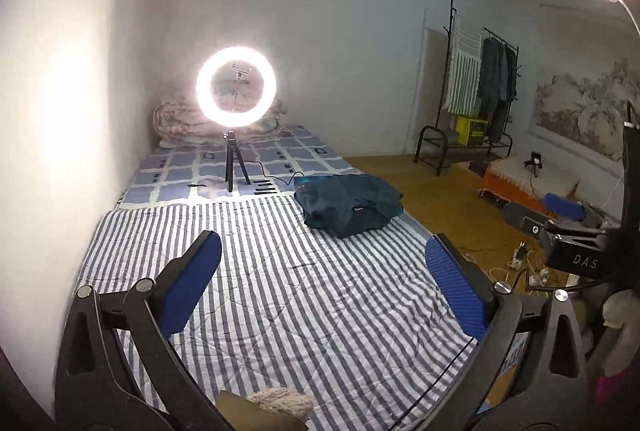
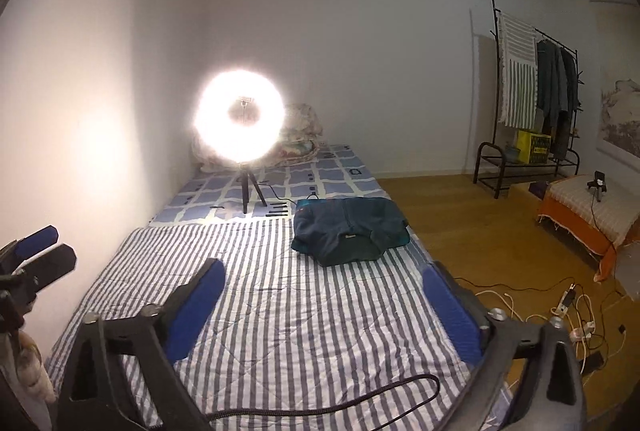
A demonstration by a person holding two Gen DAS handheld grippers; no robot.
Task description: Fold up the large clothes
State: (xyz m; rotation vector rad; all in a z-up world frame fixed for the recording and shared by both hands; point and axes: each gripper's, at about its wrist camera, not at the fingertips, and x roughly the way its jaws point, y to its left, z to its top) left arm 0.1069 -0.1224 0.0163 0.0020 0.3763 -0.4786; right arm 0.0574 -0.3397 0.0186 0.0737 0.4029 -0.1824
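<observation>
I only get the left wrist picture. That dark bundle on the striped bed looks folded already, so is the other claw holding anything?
Observer: No. The right gripper stands wide open, with only the striped blanket between its fingers.
Visitor: What's behind it, where it blocks my picture?
Observer: The orange cloth on the low table hangs down toward the floor at its near corner.
Visitor: And my own claw, seen from over there?
Observer: The left gripper shows side-on at that picture's left edge.
</observation>
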